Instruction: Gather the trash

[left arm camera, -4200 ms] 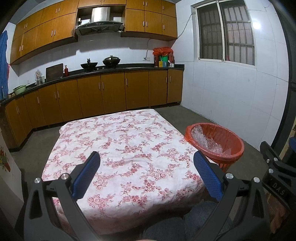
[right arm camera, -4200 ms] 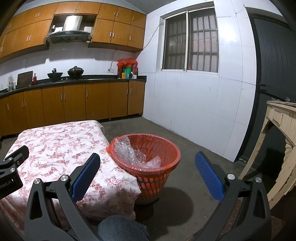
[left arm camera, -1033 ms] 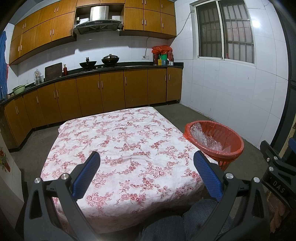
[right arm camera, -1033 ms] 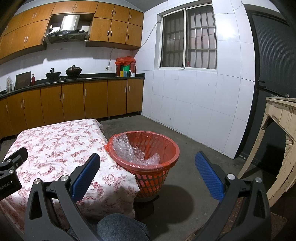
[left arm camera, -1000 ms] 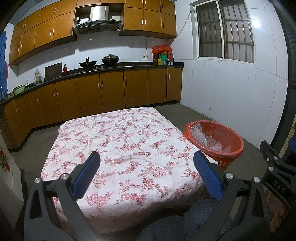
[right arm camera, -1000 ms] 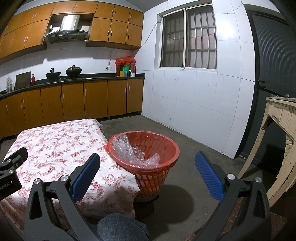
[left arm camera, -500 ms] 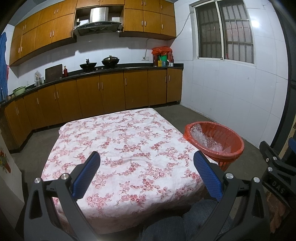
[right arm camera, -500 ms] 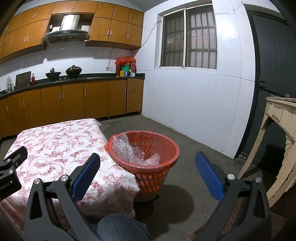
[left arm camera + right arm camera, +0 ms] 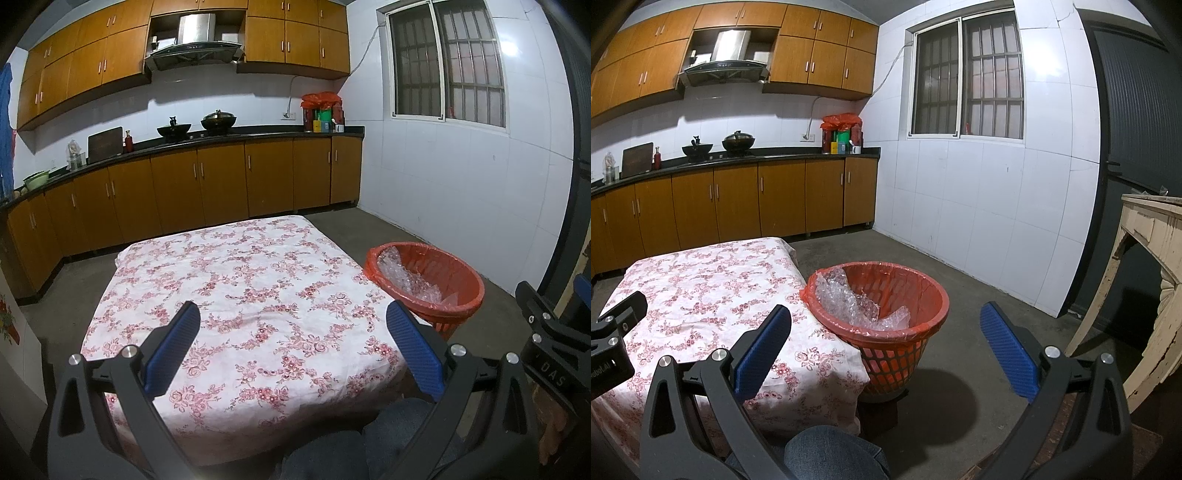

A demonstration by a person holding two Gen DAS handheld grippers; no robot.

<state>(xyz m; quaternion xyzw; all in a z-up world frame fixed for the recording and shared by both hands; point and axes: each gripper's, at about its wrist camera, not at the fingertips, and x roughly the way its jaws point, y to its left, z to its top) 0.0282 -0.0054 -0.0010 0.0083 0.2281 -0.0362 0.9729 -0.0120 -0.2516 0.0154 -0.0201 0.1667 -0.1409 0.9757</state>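
Left wrist view shows both grippers' fingers spread wide and empty, bare floral worktop ahead, bubble wrap already binned in the red basket between the right fingers, so collection looks finished.

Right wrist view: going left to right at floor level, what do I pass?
Flowered tablecloth → red trash basket with bubble wrap inside → bare concrete floor → old cream wooden table.

Home kitchen, wooden cabinets, range hood, woks
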